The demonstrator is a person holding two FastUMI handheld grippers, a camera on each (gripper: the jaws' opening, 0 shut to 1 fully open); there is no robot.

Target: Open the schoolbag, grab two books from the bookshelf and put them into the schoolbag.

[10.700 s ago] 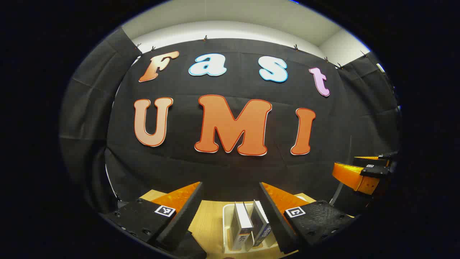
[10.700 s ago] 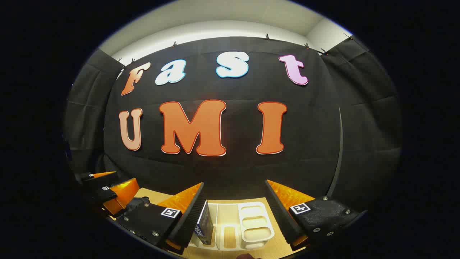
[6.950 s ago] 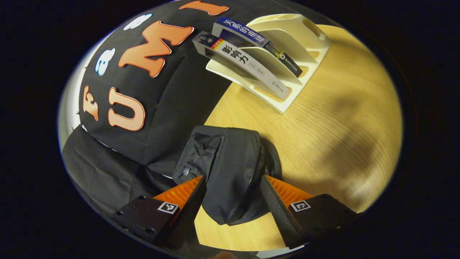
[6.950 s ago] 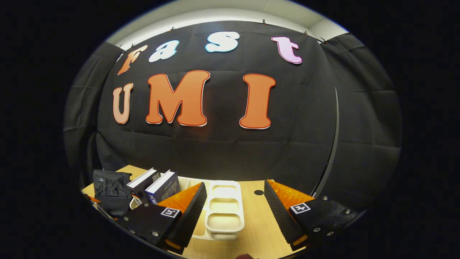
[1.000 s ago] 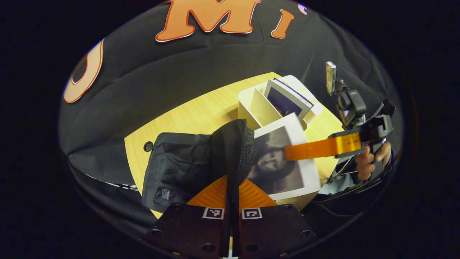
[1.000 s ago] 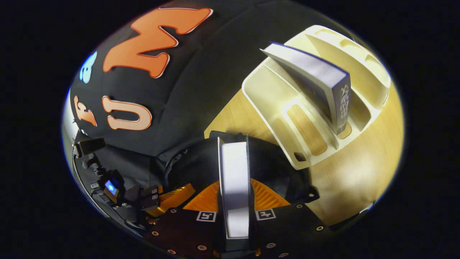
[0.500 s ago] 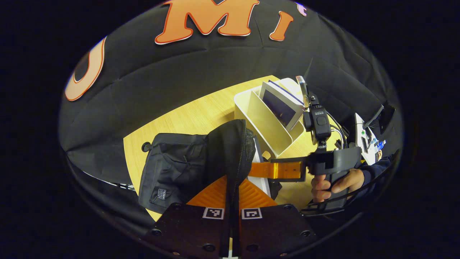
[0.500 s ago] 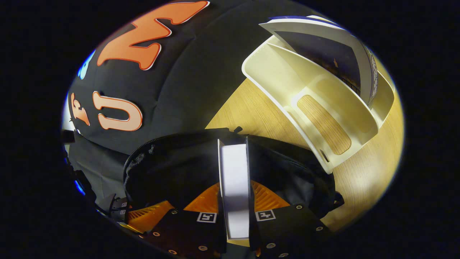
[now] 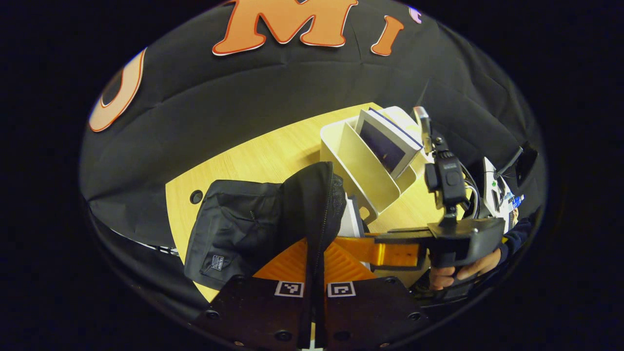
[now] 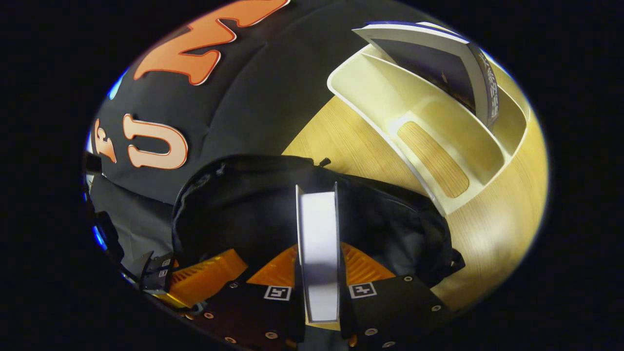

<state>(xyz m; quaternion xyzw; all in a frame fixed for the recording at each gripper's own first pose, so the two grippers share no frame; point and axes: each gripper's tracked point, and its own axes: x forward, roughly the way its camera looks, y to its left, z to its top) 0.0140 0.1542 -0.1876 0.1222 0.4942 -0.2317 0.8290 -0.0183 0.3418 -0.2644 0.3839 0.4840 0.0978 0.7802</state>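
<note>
Book (image 10: 318, 253) number one is now partly down in the schoolbag (image 10: 243, 204): a second ago it was held flat-faced out beside the bag's mouth, half a second ago its leading edge was crossing the rim, and now in the left gripper view just a pale corner of it (image 9: 352, 222) shows past the raised flap. The right gripper (image 10: 319, 273) is clamped on that book, one finger pressed to each cover, its page edge running straight out between them toward the dark opening ahead of the tips. The left gripper (image 9: 316, 258) is pinched tight on the zippered edge of the flap (image 9: 317, 204), holding it up between its fingers so the mouth stays wide; the right gripper (image 9: 390, 251) and the hand (image 9: 458, 273) that holds it sit just off to the right of those fingers. Beyond the right fingertips, up and to the right, the white bookshelf (image 10: 438, 136) stands on the wooden table (image 10: 487, 234) with the second book (image 10: 438, 63) leaning in a far slot. My reading is that the first insertion is nearly done; releasing it inside comes next, then the trip back to the shelf. Keeping the flap lifted matters, since slack fabric could catch the book's corner.
</note>
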